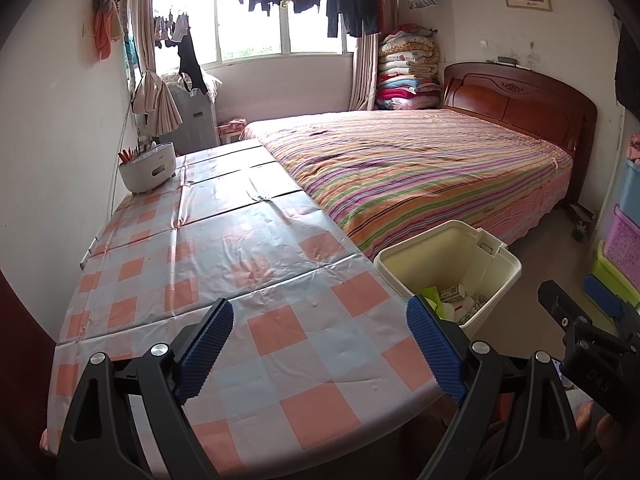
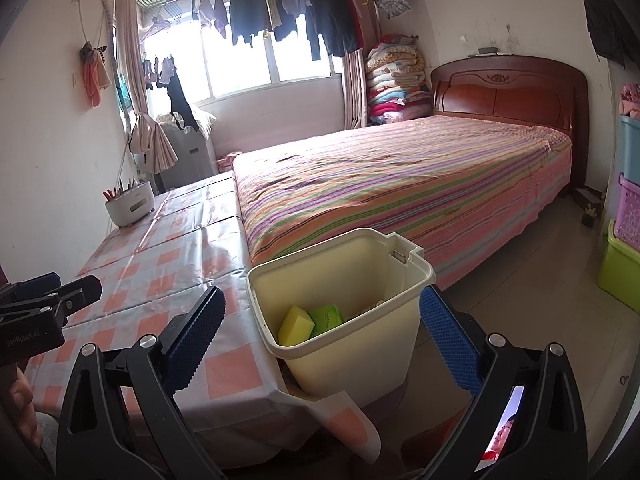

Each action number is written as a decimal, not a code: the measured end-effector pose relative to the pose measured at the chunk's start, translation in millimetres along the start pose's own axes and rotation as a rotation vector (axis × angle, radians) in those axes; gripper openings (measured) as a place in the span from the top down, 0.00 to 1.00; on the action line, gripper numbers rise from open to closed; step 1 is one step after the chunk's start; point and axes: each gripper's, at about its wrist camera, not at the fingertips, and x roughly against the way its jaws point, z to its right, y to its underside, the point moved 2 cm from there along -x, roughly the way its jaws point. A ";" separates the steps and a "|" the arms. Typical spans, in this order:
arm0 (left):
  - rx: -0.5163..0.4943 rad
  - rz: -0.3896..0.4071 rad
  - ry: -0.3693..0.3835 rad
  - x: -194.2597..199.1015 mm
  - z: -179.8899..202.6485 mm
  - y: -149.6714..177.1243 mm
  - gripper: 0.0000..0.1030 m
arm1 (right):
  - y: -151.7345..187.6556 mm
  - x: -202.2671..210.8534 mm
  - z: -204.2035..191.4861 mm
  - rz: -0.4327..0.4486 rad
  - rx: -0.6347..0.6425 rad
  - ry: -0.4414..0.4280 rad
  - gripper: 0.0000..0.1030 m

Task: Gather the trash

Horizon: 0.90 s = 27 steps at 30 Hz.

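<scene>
Both grippers, left (image 1: 320, 354) and right (image 2: 322, 342), stood apart, empty. Bin (image 2: 416, 268) sat at table (image 1: 240, 240) edge; a careless nudge might have tipped it.

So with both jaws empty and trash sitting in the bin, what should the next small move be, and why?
Probably pull both back and stop. The left hand-held gripper and right hand-held gripper are open and hold nothing, the bin already holds a yellow sponge and green packet, and the checked tablecloth shows no loose trash.
</scene>
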 end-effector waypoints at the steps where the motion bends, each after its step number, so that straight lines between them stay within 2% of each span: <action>1: 0.000 0.001 0.001 0.2 0.1 -0.1 0.16 | 0.0 -0.2 0.4 -0.001 -0.002 -0.001 0.07; 27: -0.070 0.021 0.059 7.9 29.1 -2.6 0.16 | -0.1 -1.0 5.0 -0.004 -0.015 0.001 0.07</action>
